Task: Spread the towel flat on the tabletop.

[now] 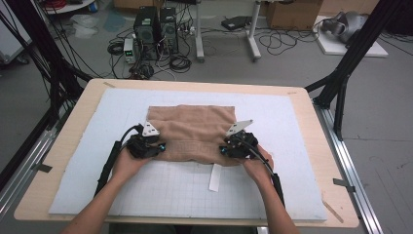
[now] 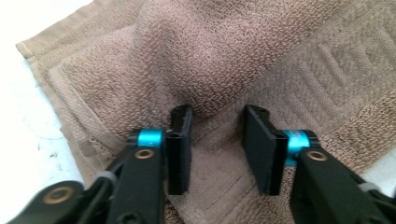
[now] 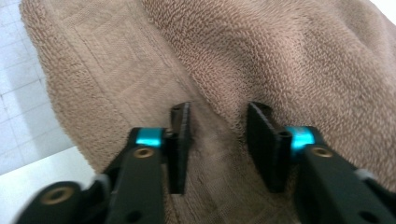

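Note:
A brown terry towel (image 1: 192, 129) lies folded on the white grid mat (image 1: 160, 187). My left gripper (image 1: 160, 147) rests at the towel's near left corner and my right gripper (image 1: 224, 150) at its near right corner, each held in a hand. In the left gripper view the left gripper (image 2: 218, 116) is open, its jaws on either side of a raised ridge of the towel (image 2: 210, 60). In the right gripper view the right gripper (image 3: 219, 112) is open too, its jaws straddling the edge of the towel's (image 3: 280, 56) upper layer.
A white paper strip (image 1: 215, 177) lies on the mat just in front of the towel. The wooden table (image 1: 319, 146) frames the mat. Black frame posts (image 1: 341, 83) stand at both sides. Computers (image 1: 156, 29) and cables sit on the floor beyond.

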The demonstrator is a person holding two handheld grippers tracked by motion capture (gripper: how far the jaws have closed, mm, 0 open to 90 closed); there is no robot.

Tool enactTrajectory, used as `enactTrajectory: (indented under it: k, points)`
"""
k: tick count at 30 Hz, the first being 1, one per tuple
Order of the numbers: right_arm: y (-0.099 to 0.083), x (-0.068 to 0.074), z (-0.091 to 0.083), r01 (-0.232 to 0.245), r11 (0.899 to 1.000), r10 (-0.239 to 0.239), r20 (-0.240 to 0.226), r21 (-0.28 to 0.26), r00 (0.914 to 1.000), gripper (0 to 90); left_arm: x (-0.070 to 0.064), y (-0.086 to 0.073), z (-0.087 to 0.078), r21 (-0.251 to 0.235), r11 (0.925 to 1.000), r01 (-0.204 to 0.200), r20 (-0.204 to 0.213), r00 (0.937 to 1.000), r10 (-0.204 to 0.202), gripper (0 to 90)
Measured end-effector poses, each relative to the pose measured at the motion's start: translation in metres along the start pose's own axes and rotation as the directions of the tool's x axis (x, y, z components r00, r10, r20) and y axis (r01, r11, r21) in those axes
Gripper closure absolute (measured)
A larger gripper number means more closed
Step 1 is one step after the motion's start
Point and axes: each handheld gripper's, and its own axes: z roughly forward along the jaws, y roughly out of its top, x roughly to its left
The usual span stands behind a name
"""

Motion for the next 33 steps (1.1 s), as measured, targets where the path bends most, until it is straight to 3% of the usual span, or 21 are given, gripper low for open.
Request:
enactTrajectory:
  k: [6,11,14,21,24,30,33]
  points:
    - [0.001,0.000,-0.006,0.004,1.000,-0.005,-0.008,-0.013,1.0000,78.6,0.001,0.001,-0.008,-0.010,0.9998,-0.018,0.009,0.9998,0.018,83.9]
    - [0.000,-0.001,-0.020,0.001,0.999,-0.003,-0.033,-0.039,0.9995,80.6,0.003,0.001,-0.019,-0.027,0.9995,-0.017,0.032,0.9993,0.017,86.1]
    - [0.000,0.002,-0.029,0.015,0.998,-0.018,-0.044,-0.053,0.9989,80.7,0.001,0.002,-0.033,-0.066,0.9976,-0.023,0.037,0.9990,0.025,86.1]
    - [0.003,0.016,-0.052,0.063,0.994,-0.069,-0.070,-0.084,0.9952,80.5,-0.009,0.000,-0.074,-0.142,0.9877,-0.066,0.047,0.9963,0.073,86.0]
    - [0.005,0.023,-0.064,0.082,0.992,-0.091,-0.087,-0.100,0.9921,80.5,-0.014,0.000,-0.094,-0.178,0.9800,-0.090,0.045,0.9940,0.100,86.0]
    - [0.011,0.041,-0.095,0.141,0.979,-0.155,-0.092,-0.148,0.9836,80.6,-0.023,0.003,-0.133,-0.237,0.9631,-0.128,0.047,0.9886,0.143,86.1]
    - [0.014,0.049,-0.110,0.168,0.971,-0.186,-0.099,-0.167,0.9776,80.4,-0.025,0.000,-0.143,-0.242,0.9617,-0.128,0.061,0.9873,0.147,86.0]
